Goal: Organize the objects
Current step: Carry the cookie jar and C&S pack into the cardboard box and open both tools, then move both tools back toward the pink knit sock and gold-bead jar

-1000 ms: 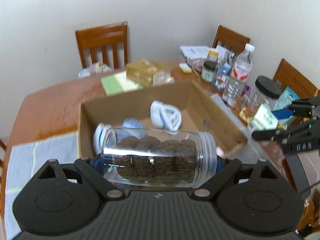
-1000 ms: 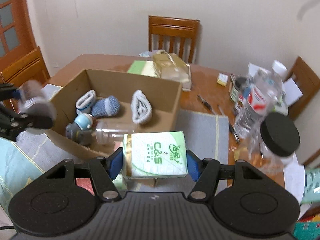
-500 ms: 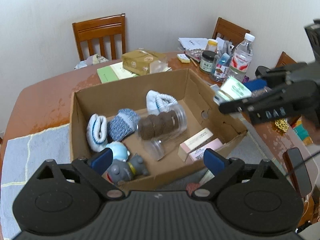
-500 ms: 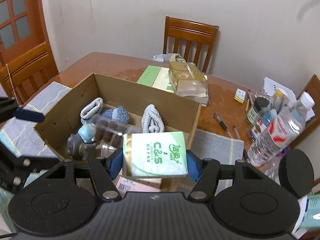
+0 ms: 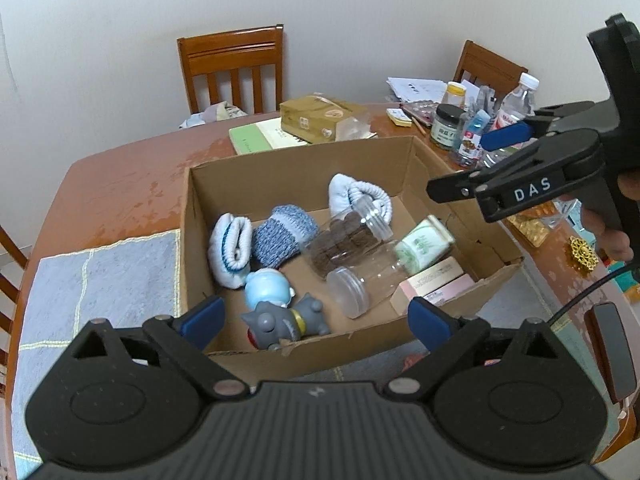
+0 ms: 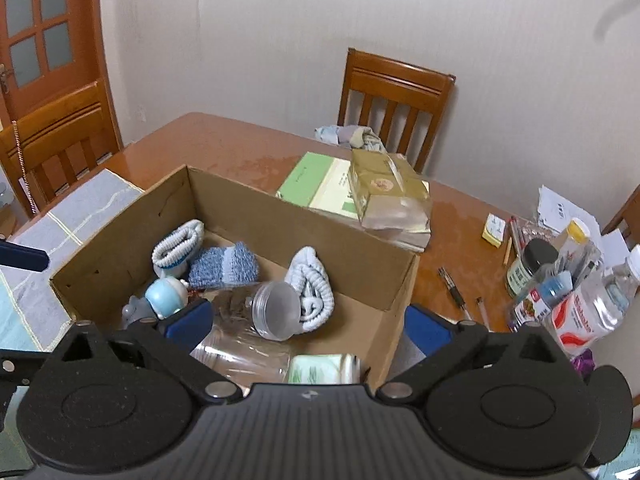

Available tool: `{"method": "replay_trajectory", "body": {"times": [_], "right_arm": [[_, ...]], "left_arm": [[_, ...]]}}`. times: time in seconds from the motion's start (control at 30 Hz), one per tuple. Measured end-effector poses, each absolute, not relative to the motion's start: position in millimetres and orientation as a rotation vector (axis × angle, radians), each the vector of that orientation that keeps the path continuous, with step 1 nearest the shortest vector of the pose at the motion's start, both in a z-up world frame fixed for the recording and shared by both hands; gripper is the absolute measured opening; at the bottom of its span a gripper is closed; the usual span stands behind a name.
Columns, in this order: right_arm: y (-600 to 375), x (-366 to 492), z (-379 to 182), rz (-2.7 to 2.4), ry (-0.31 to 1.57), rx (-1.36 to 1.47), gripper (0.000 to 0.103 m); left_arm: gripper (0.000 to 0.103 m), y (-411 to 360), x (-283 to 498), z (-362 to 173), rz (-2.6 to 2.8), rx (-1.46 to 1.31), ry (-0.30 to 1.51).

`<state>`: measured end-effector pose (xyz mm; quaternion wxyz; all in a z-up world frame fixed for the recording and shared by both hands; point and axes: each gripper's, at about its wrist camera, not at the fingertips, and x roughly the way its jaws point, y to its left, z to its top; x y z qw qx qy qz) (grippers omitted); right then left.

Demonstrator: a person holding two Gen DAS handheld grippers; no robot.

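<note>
Tissue pack point(image 5: 424, 245) is lying in cardboard box point(image 5: 460, 172), right side, touching the cookie jar point(image 5: 346, 236) and pink boxes point(image 5: 434, 284). Right gripper point(image 6: 306, 322) jaws are springing open, nothing between them. Left gripper point(image 5: 316, 316) jaws are spreading wide, empty, over the box's near wall.

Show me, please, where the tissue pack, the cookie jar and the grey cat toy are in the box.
tissue pack point(image 5: 424, 240), left wrist view, on its green printed face.
cookie jar point(image 5: 344, 238), left wrist view, on the clear wall over the cookies.
grey cat toy point(image 5: 286, 320), left wrist view, on its body.
</note>
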<state>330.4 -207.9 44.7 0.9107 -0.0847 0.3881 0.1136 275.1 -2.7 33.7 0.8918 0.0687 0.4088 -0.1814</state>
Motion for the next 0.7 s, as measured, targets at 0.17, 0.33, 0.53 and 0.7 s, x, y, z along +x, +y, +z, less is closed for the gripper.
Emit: {"method": "replay_trajectory", "body": {"times": [0.17,0.33,0.53,0.7], "right_arm": [[-205.7,318.9,39.7,0.222,0.82,-0.175,0.103],[-207.0,299.9,37.5,0.207,0.831,-0.153,0.103],[-207.8,274.9,34.0,0.173,0.837,-0.123,0.103],[-203.3,252.8,32.2,0.138,0.838,-0.102,0.103]], "left_arm": [[0.098,-1.6,270.9,30.2,-0.377,0.147,0.854],[0.098,1.5,263.4,26.0,-0.379,0.14,0.858],[0.098,3.8,250.4,20.7,-0.391,0.158,0.862],[0.098,6.8,238.3,15.2,-0.421,0.176,0.866]]}}
